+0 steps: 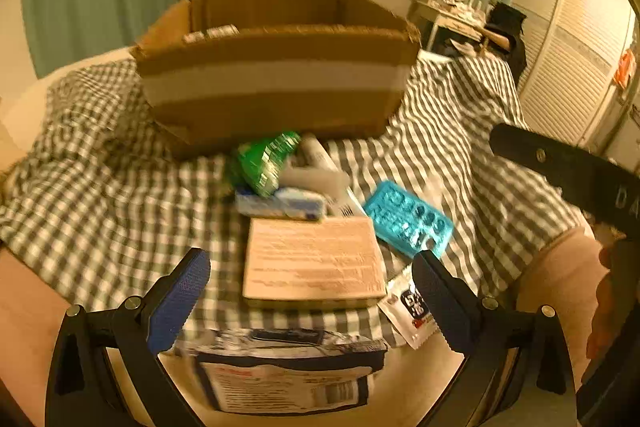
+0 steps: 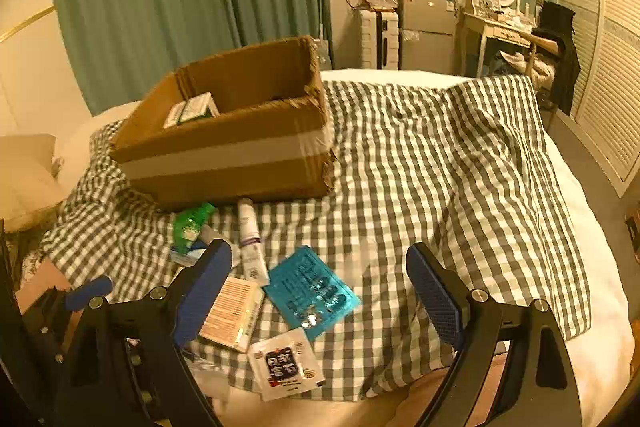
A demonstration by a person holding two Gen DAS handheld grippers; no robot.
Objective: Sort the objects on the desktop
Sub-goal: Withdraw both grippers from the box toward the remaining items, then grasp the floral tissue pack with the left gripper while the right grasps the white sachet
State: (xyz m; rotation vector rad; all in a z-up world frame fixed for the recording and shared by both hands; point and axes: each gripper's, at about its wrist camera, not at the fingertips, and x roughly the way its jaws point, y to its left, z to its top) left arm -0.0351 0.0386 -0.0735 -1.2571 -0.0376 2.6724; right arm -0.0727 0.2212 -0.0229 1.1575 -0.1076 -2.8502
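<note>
Tube (image 2: 249,241) — lengthwise toward cardboard box (image 2: 228,163)

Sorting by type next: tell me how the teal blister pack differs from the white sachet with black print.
The teal blister pack is shiny, with rows of bubbles; the white sachet is flat and pale with a black printed panel. The blister pack looks larger than the sachet. The blister pack lies farther up the checked cloth, the sachet at its near edge. Both lie flat, loose and ungripped, outside the cardboard box.
</note>
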